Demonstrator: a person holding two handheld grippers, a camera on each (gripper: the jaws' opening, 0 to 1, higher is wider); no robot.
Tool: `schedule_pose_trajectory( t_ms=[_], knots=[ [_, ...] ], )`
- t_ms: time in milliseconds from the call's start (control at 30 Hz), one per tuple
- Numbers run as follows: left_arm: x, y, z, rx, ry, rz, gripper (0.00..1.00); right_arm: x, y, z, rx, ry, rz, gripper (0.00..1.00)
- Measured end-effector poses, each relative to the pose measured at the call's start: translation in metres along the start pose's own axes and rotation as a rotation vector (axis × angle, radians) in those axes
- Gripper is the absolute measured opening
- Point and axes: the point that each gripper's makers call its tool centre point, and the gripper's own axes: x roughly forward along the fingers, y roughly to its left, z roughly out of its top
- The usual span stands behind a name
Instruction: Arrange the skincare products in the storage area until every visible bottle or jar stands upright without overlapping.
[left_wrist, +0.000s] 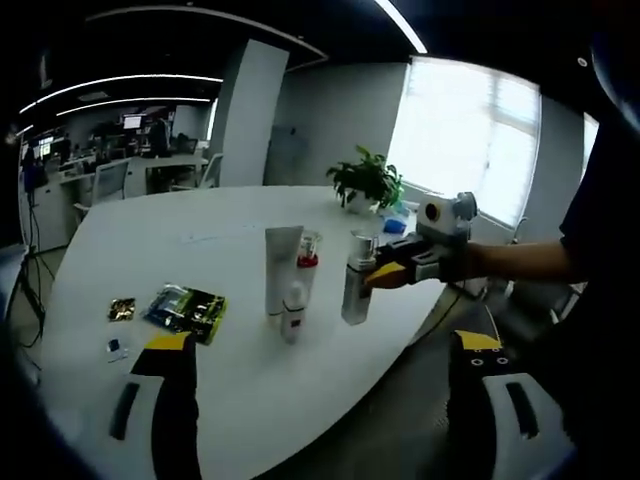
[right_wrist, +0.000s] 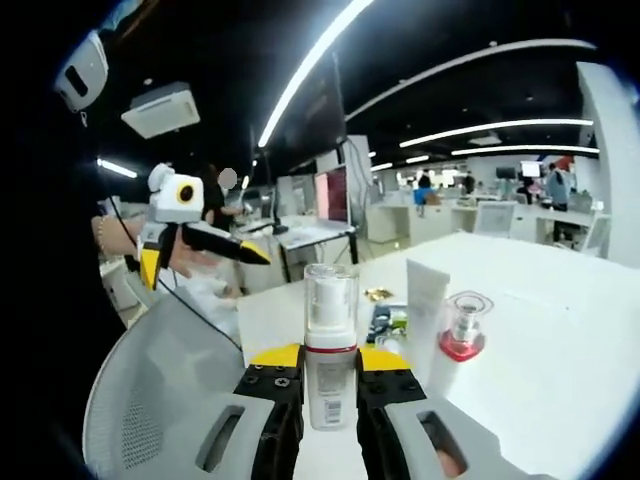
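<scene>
Pump bottle (right_wrist: 330, 345) upright, cap upward, clamped between right gripper (right_wrist: 330, 385) fingers (right_wrist: 277, 385)

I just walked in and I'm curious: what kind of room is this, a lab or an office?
Most likely an open-plan office. There are rows of desks with monitors at the back, strip ceiling lights, and a big white meeting table with a potted plant by the window.
</scene>
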Motion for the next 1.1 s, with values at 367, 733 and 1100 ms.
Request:
schedule_pose_trajectory(
  t_ms=[367, 733, 1100],
  knots=[
    [0.009, 0.008, -0.016, -0.009, 0.029, 0.007, 0.96, 0.006, -0.018, -0.030, -0.025, 0.009, -0.020, 0.10],
    [0.019, 0.022, -0.023, 0.011, 0.056, 0.021, 0.96, 0.021, -0.035, -0.056, -0.064, -0.010, 0.009, 0.10],
    [0.031, 0.031, -0.026, 0.064, 0.107, 0.036, 0.95, 0.034, -0.050, -0.075, -0.066, -0.020, 0.028, 0.10]
  ],
)
